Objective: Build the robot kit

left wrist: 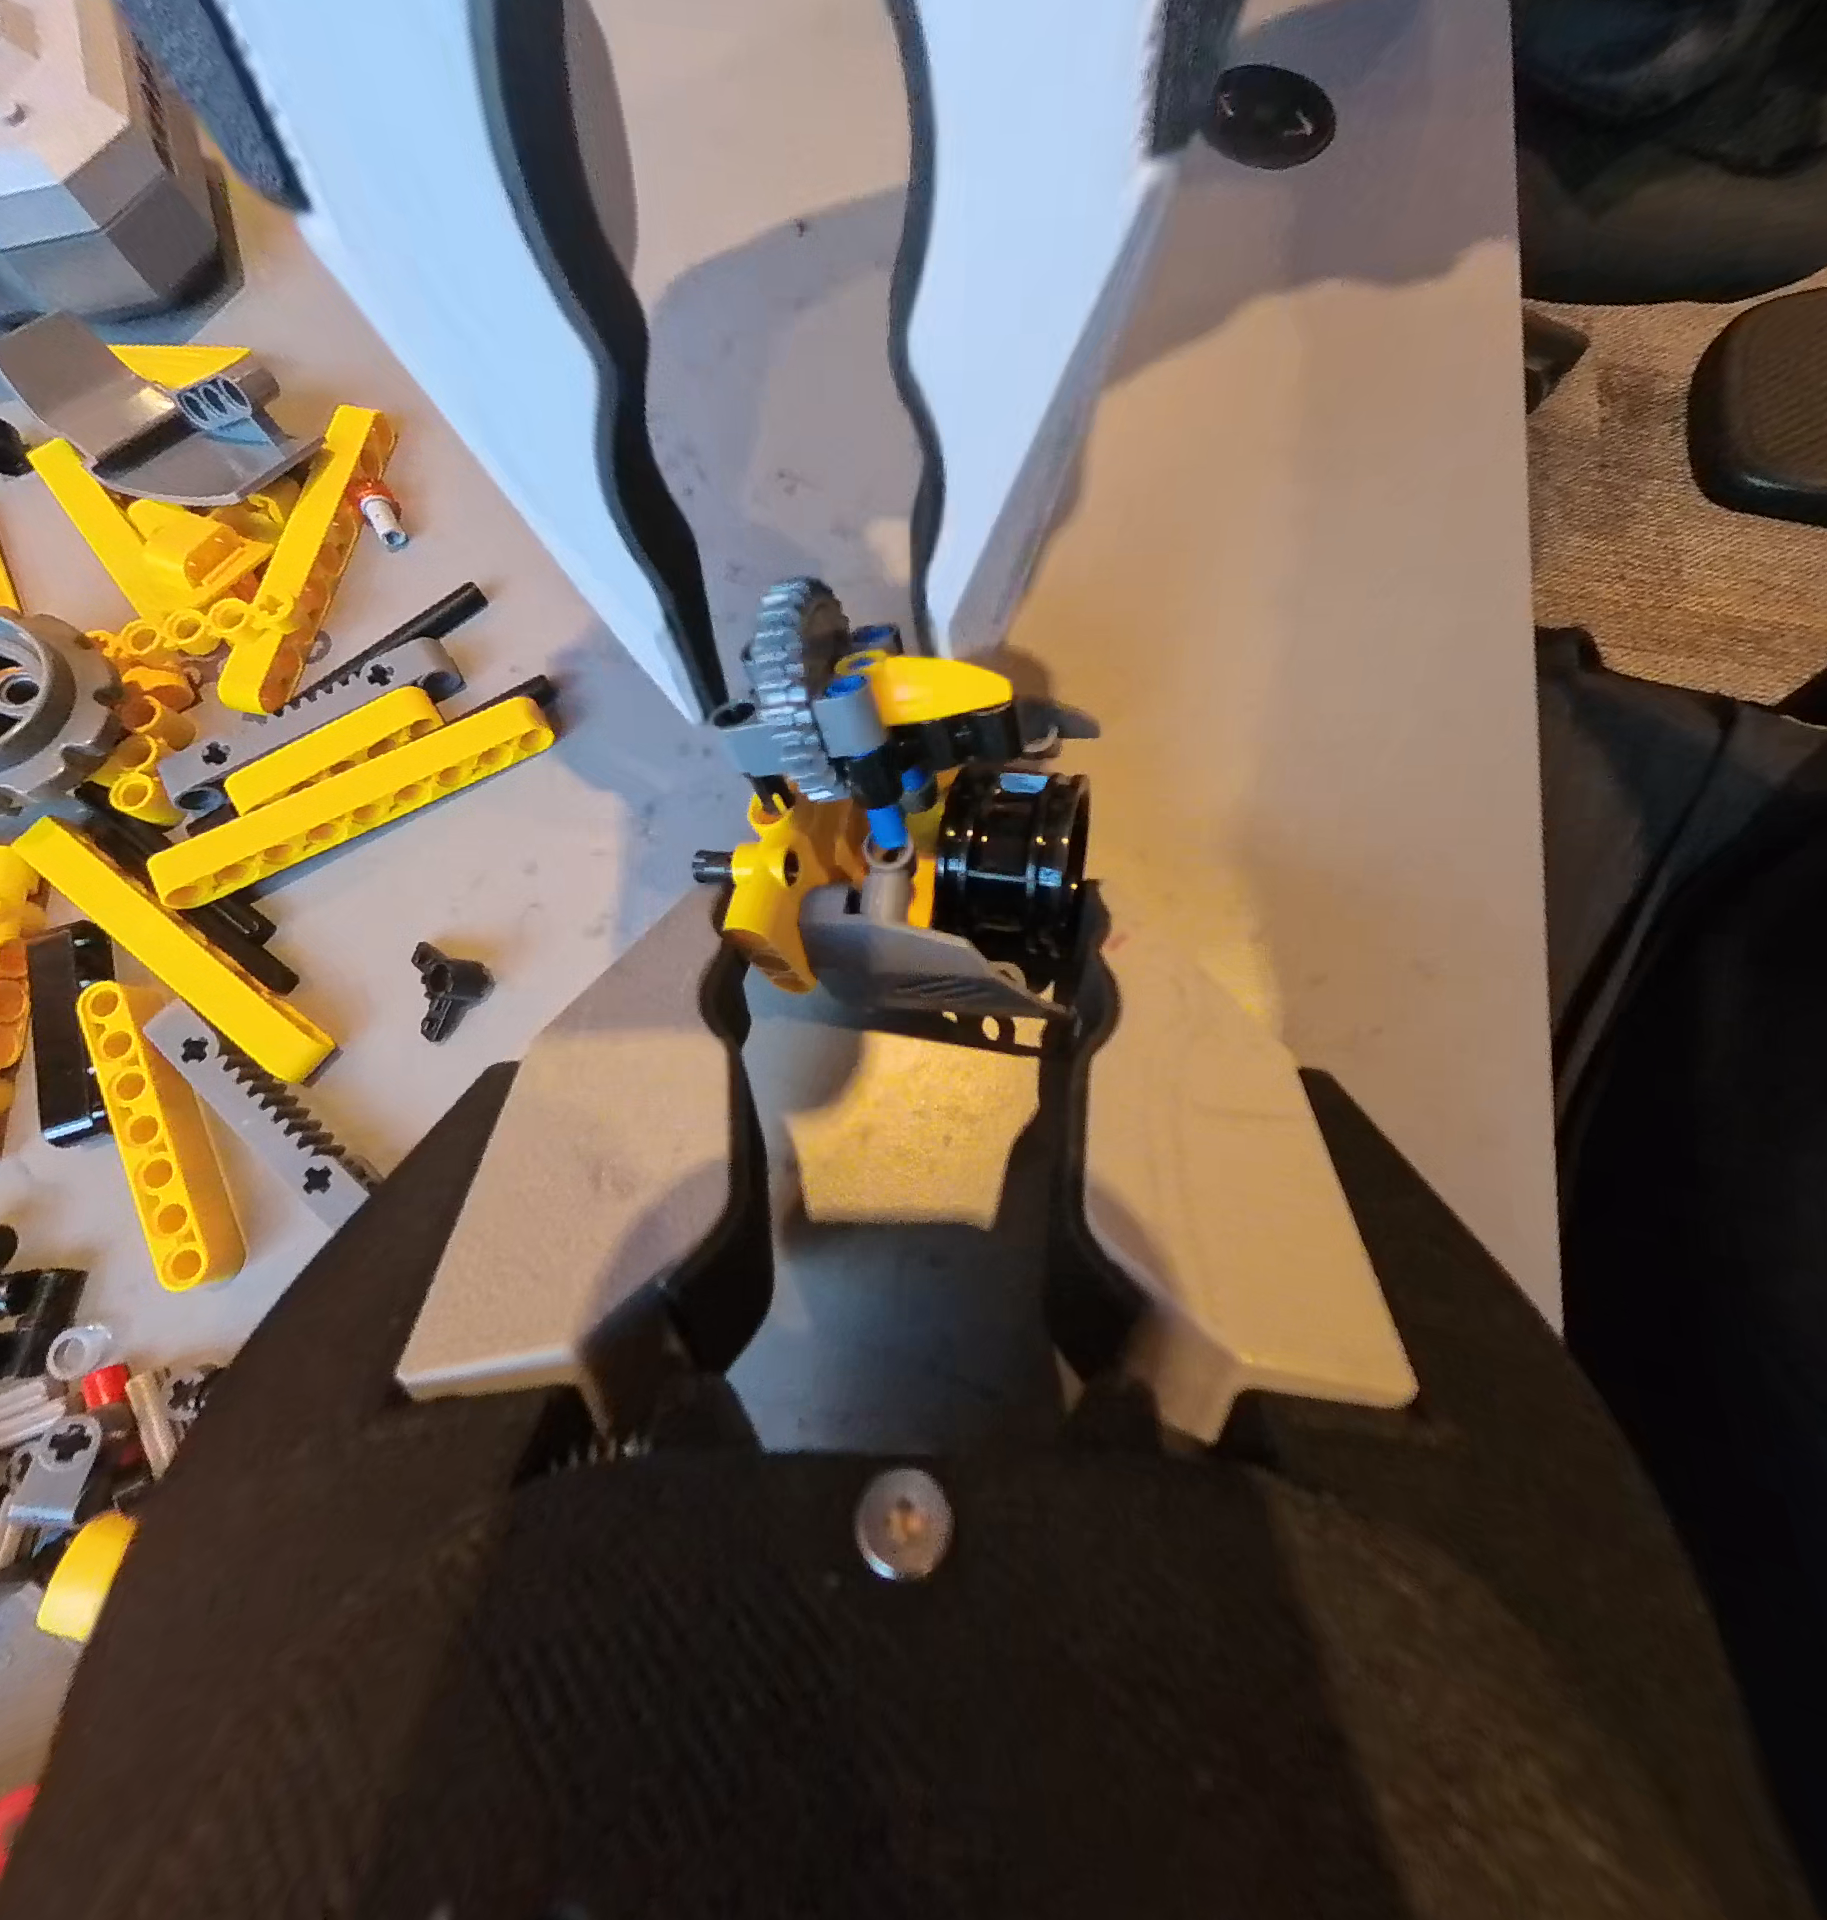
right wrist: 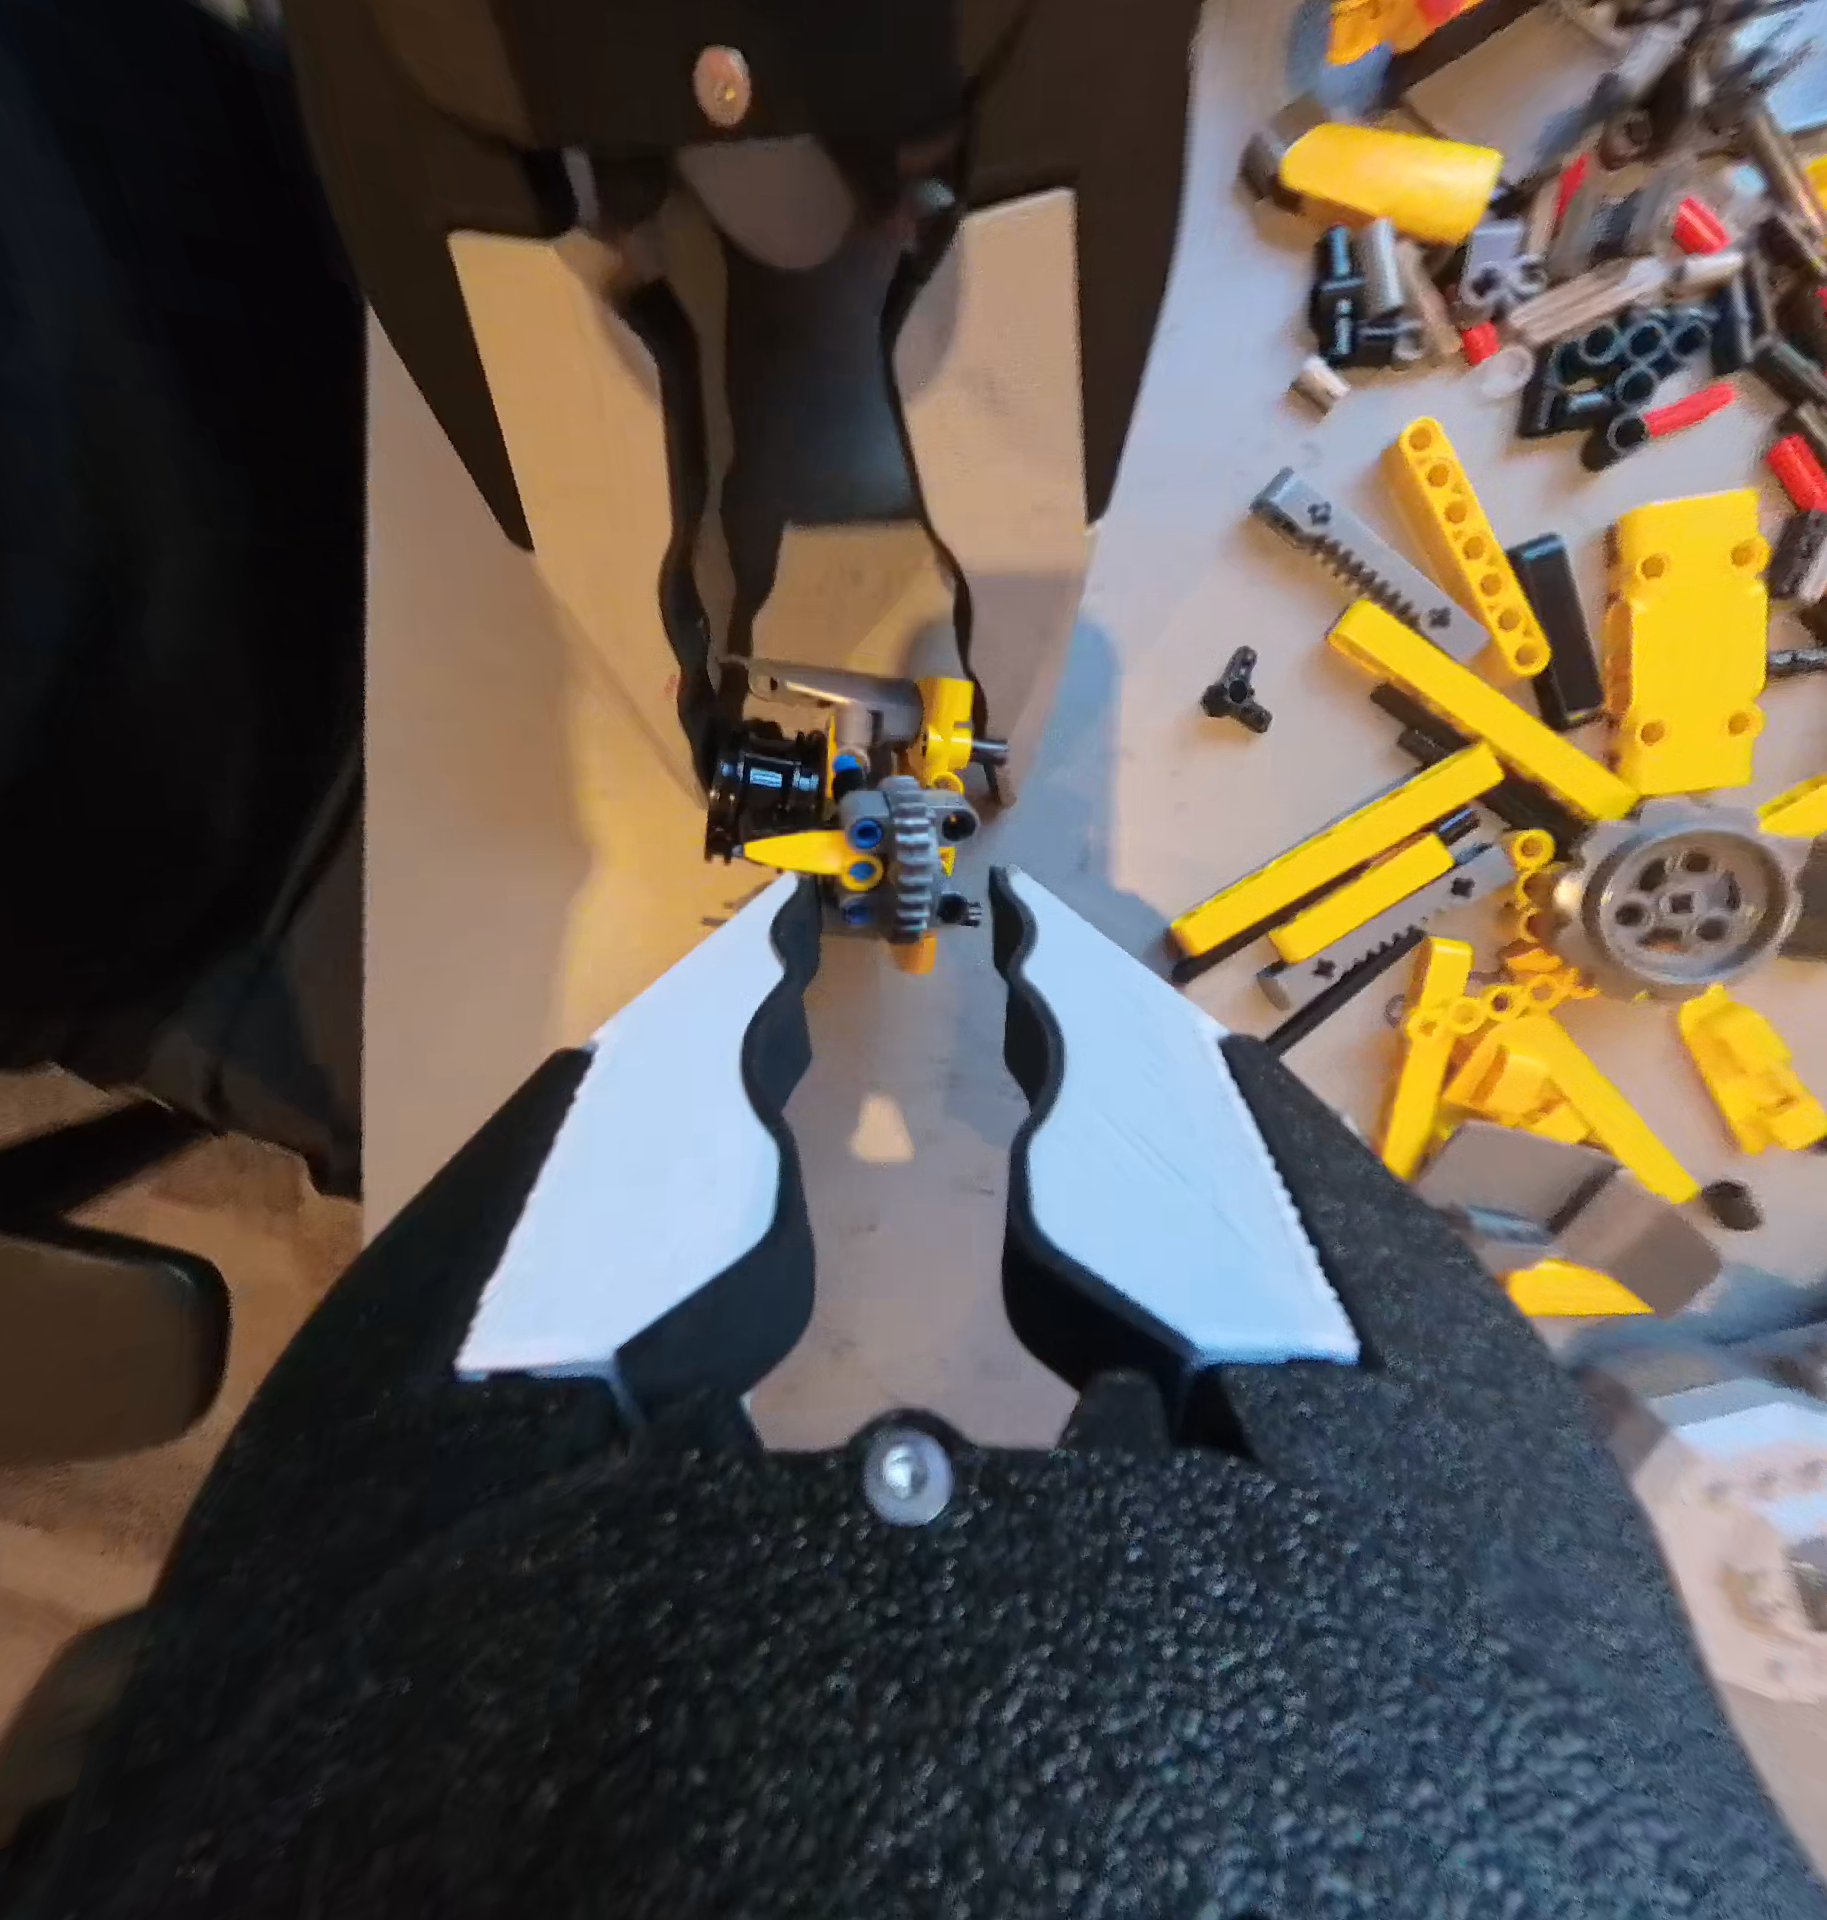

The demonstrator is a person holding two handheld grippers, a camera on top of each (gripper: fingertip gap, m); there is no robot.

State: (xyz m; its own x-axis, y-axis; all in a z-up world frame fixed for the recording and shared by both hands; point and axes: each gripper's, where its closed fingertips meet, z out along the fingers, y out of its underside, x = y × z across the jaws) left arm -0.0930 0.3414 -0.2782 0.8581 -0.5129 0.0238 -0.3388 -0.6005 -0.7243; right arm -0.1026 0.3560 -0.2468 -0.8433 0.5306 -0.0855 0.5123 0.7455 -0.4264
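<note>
My left gripper, with grey fingers and black pads, is shut on a small brick assembly of yellow, grey and black parts. It grips the assembly across a yellow block and a black wheel hub, just above the grey table. My right gripper, with white fingers, is open. Its tips flank the assembly's grey gear and blue pins. The right gripper reaches in from the top of the left wrist view. The left gripper faces mine in the right wrist view, holding the assembly.
Loose yellow beams, grey toothed racks and a grey wheel hub lie scattered on the table beside the grippers. A small black connector lies alone nearby. The table edge runs close by, with a black chair beyond it. Left and right tips are no more than a few centimetres apart. It is some 5 cm from my left tips to the small black connector. Look for it in the right wrist view too.
</note>
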